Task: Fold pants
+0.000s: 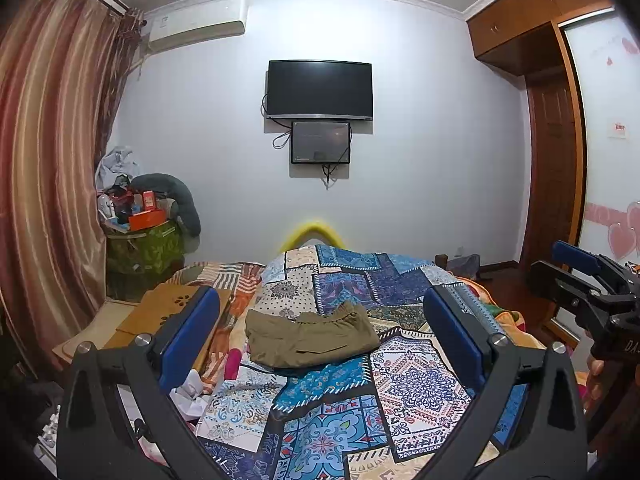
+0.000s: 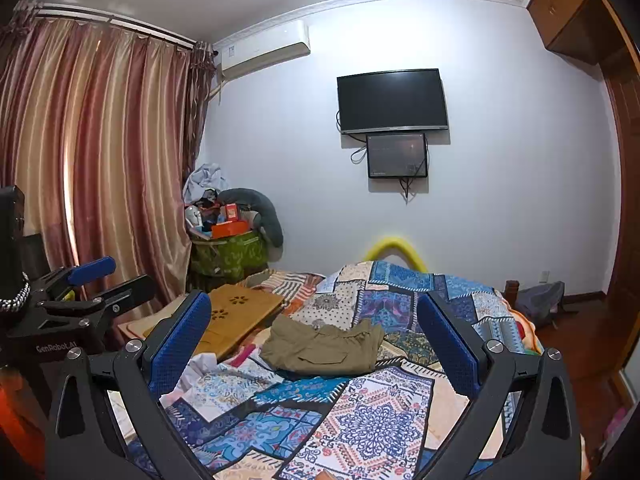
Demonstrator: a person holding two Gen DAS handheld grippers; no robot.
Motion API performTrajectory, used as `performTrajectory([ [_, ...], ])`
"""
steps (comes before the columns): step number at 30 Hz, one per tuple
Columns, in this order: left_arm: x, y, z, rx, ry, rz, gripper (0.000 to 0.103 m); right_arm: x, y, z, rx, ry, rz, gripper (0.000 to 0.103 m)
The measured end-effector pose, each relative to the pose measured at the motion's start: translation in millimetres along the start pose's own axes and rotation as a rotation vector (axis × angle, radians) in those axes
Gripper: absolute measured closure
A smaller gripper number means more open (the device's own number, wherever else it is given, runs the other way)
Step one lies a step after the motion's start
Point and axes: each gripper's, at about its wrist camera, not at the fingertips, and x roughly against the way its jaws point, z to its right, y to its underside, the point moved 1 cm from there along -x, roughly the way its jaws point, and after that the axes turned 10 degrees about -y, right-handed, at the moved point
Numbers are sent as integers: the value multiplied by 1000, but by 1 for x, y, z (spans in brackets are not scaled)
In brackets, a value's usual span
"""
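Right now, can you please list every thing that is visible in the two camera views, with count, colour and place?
pants: one, olive, folded on the bed, between both grippers' views
patchwork cover: one, mostly blue and cream, over the bed
wooden board: one, tan with flower cut-outs, on the bed's left side
curtain: one, striped red and gold, left wall
air conditioner: one, white, high beside the curtain
television: one, black, on the far wall
small screen: one, dark, under the television
green basket: one, piled with clutter, far left corner
wardrobe: one, brown wood, right side
left gripper: open, blue pads, holds nothing
right gripper: open, blue pads, holds nothing
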Motion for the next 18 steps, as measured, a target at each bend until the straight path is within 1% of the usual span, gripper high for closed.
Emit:
performTrajectory([
  [8,0,1,2,-9,-4,2,0,1,0,1,0,-1,-3,1],
  [18,-2,1,2,8,26,-18,0,4,2,4,-7,2,-3,1],
])
